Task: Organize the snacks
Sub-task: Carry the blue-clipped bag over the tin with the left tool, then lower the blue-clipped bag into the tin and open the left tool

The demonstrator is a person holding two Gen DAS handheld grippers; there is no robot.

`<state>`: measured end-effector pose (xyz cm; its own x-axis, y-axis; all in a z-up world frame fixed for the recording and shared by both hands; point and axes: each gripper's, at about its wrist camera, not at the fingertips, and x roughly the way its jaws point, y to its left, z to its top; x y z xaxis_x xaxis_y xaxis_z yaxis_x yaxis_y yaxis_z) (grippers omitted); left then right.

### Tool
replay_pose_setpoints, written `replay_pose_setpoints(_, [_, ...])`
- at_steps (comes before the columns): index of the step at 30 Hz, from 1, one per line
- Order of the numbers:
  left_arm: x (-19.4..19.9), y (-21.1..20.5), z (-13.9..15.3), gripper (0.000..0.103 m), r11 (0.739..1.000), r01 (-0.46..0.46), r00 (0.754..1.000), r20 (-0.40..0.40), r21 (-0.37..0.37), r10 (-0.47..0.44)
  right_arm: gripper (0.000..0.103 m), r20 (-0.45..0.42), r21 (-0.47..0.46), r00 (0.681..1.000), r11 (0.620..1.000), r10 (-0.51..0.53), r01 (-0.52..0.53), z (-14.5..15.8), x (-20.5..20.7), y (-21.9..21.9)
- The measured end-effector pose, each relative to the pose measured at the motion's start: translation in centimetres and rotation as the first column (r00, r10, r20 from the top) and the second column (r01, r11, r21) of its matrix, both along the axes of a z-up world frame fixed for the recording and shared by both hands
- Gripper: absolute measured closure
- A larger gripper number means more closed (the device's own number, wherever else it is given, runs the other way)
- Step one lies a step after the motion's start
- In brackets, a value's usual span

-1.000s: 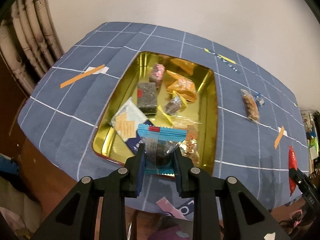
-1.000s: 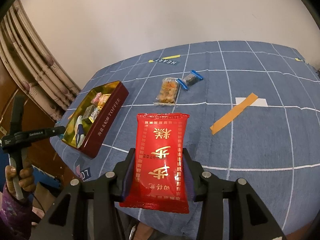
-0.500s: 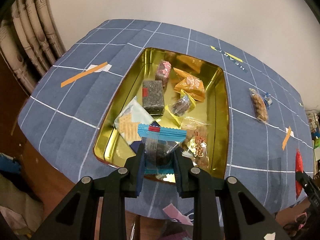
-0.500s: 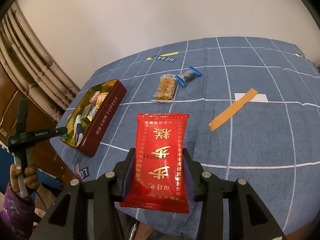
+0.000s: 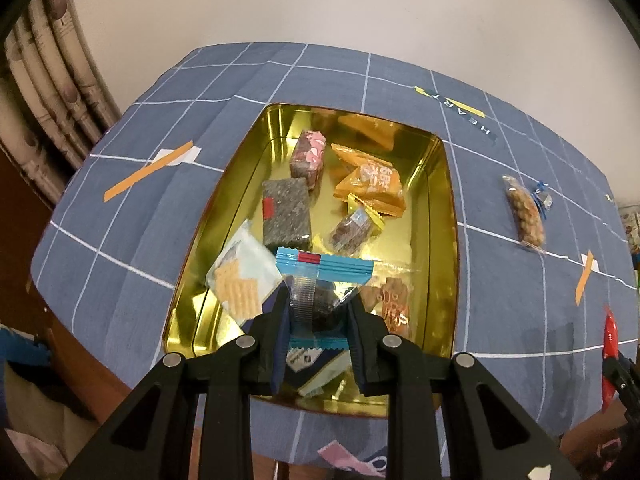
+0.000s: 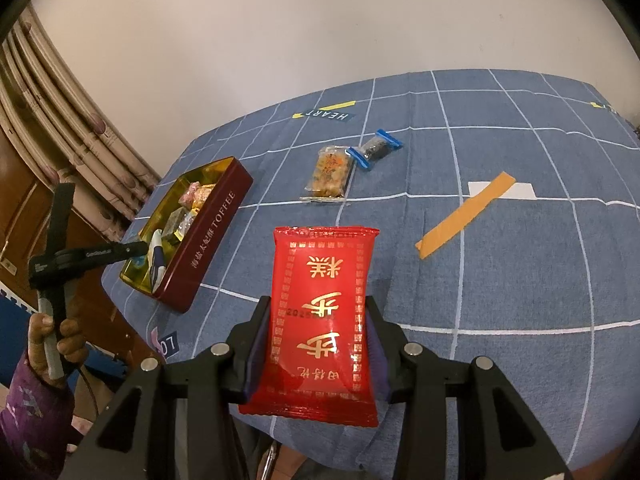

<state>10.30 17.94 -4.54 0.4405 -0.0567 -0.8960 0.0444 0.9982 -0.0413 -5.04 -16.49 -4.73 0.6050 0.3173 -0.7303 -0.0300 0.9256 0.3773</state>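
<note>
My left gripper [image 5: 319, 312] is shut on a clear snack packet with blue ends [image 5: 324, 280] and holds it over the near end of the open gold tin [image 5: 446, 216], which holds several wrapped snacks. My right gripper [image 6: 318, 332] is shut on a red packet with gold characters [image 6: 322, 312], held above the blue checked tablecloth [image 6: 500, 280], to the right of the tin [image 6: 208, 236]. The left gripper also shows in the right wrist view [image 6: 136, 247] at the tin's near end.
A clear packet of nut snack [image 6: 330, 174] and a small blue-ended packet [image 6: 375, 149] lie on the cloth beyond the tin; they also show in the left wrist view [image 5: 525, 214]. Orange tape strips [image 6: 466, 221] mark the cloth. A curtain [image 6: 60, 128] hangs at the left.
My left gripper has moved forward with its packet, from the tin's near rim to over the tin's near end. The right gripper has held its red packet nearly still.
</note>
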Motion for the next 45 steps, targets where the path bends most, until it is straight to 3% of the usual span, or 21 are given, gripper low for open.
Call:
replay_pose_setpoints(30, [1.7,-2.2,-2.1,0.078,0.998,0.036,0.999,-0.018,0.058,-0.035,0.059,-0.021,0.01,1.0,1.0,0.005,-0.004,-0.7,-0.1,-0.1])
replay_pose_setpoints(36, [1.6,-2.3,-2.3,0.068,0.997,0.041,0.999,-0.02,0.066,-0.04,0.059,-0.026,0.01,1.0,1.0,0.006,-0.006,-0.9,-0.1,-0.1])
replay_pose_setpoints(38, [1.5,-2.4,-2.2,0.057,0.997,0.045,0.999,-0.016,0.069,-0.044,0.059,-0.028,0.012,1.0,1.0,0.006,-0.006,-0.9,-0.1,-0.1])
replay_pose_setpoints(41, [1.3,-2.5,-2.1,0.049,0.995,0.049,0.999,-0.004,0.083,-0.048,0.059,-0.031,0.012,0.999,1.0,0.005,-0.005,-0.9,-0.1,-0.1])
replay_pose_setpoints(45, [1.2,-2.4,-1.8,0.044,0.995,0.038,0.999,-0.003,0.091,-0.038,0.059,-0.031,0.012,1.0,1.0,0.007,-0.006,-0.9,-0.1,-0.1])
